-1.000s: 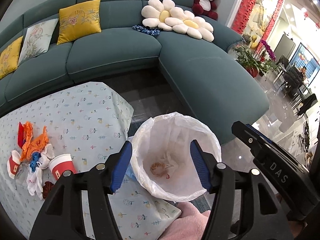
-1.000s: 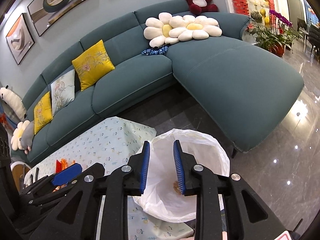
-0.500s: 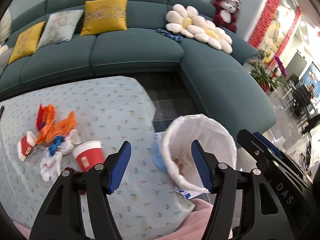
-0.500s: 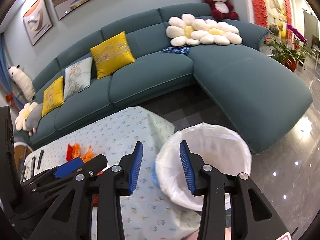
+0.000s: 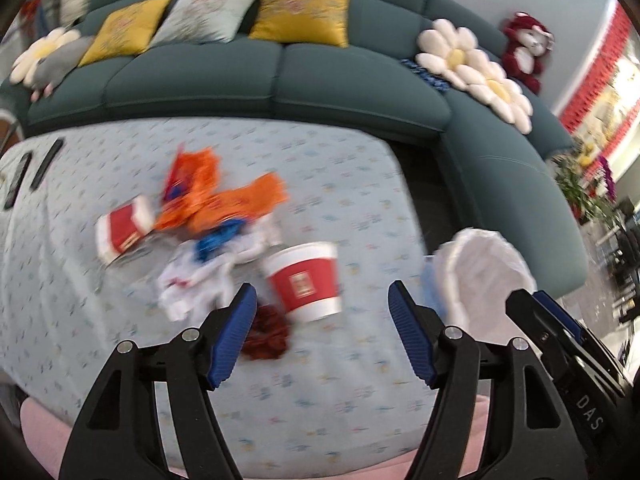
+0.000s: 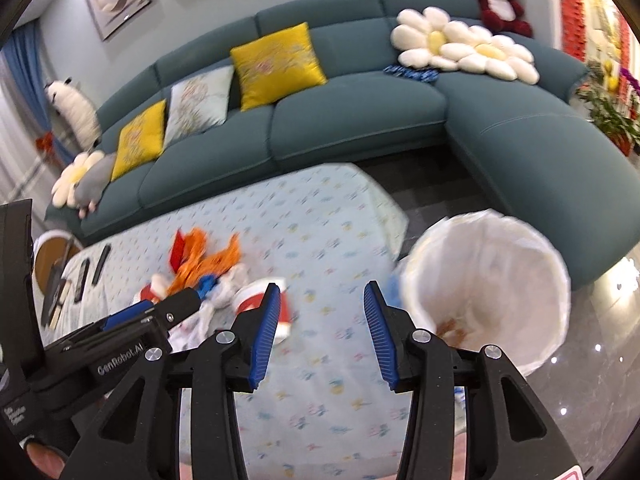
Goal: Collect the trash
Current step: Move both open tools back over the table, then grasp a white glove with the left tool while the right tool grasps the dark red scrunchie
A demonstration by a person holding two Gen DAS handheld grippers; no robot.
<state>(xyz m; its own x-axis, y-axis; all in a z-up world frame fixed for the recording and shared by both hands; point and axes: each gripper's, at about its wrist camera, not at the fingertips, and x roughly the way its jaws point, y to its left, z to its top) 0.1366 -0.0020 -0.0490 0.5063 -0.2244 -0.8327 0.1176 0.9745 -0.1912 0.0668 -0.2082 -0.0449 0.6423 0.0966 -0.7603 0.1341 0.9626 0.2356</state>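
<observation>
Two empty grippers, left gripper (image 5: 322,334) wide and right gripper (image 6: 318,334) half-spread, jaws just opening, approach red paper cup (image 5: 306,280) beside lined bin (image 6: 486,284).

Two handheld grippers share one build: matte black plastic arms, each cut with a triangular opening, ending in ribbed royal-blue pads. On the left gripper (image 5: 322,334), silver round-head screws sit at the joints just behind the pads and farther out on each arm. The right gripper (image 6: 318,334) carries the same silver screws and the same blue ribbing along its fingertips (image 6: 266,330). Seen from the other's camera, each tool's black side bears white lettering: "DAS" on the right one, "GenRobot.AI" on the left, which also has a blue strip near its tip. Pink fabric (image 5: 44,432) shows beneath the tools.
</observation>
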